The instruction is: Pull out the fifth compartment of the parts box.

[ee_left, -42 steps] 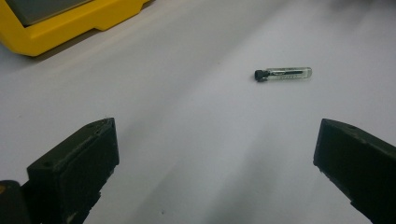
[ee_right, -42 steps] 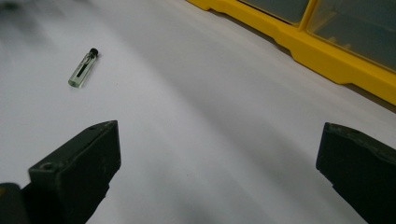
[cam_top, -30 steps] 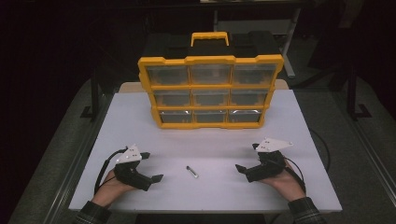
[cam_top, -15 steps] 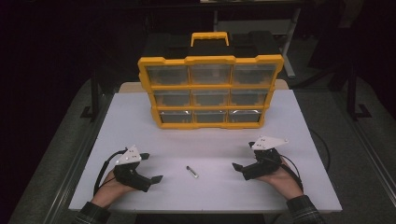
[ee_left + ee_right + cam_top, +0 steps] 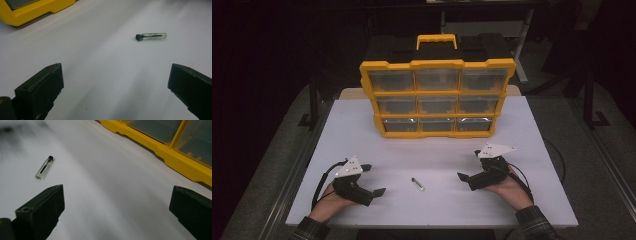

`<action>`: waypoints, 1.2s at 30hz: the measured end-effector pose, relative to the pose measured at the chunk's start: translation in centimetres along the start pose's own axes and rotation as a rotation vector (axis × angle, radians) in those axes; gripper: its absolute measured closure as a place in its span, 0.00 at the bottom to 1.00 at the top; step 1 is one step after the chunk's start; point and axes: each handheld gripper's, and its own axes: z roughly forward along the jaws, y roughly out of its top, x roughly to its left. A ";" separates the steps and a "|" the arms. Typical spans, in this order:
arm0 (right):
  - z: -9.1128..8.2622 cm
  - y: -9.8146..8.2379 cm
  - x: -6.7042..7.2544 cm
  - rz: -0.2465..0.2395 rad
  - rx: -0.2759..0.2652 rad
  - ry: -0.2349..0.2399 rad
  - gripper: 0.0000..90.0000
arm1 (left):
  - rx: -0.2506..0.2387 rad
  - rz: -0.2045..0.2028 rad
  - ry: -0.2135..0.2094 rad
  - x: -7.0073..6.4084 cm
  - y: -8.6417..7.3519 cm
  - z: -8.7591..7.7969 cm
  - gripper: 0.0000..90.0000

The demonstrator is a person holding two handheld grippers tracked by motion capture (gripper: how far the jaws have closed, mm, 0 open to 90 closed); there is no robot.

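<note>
The right gripper (image 5: 471, 170) has slid a little leftward across the table (image 5: 532, 130), ending nearer the small glass vial (image 5: 417, 184); its jaws are spread wide, as a second ago

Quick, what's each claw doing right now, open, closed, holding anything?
Left claw: open, holding nothing.
Right claw: open, holding nothing.

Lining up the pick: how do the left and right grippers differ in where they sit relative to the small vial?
The left gripper rests at the near-left of the vial; the right gripper sits at its right. Both are open, empty and clear of the vial.
</note>
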 end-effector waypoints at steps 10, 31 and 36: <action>0.5 0.7 0.0 -0.011 -0.007 0.006 0.00 | -0.001 -0.006 -0.002 -0.1 -0.1 0.0 0.00; 1.2 1.8 -0.3 -0.020 -0.030 0.020 0.00 | -0.013 -0.027 -0.012 -0.1 -0.1 0.0 0.00; 1.5 2.1 -0.3 -0.025 -0.029 0.027 0.00 | -0.013 -0.019 -0.009 0.0 -0.1 0.0 0.00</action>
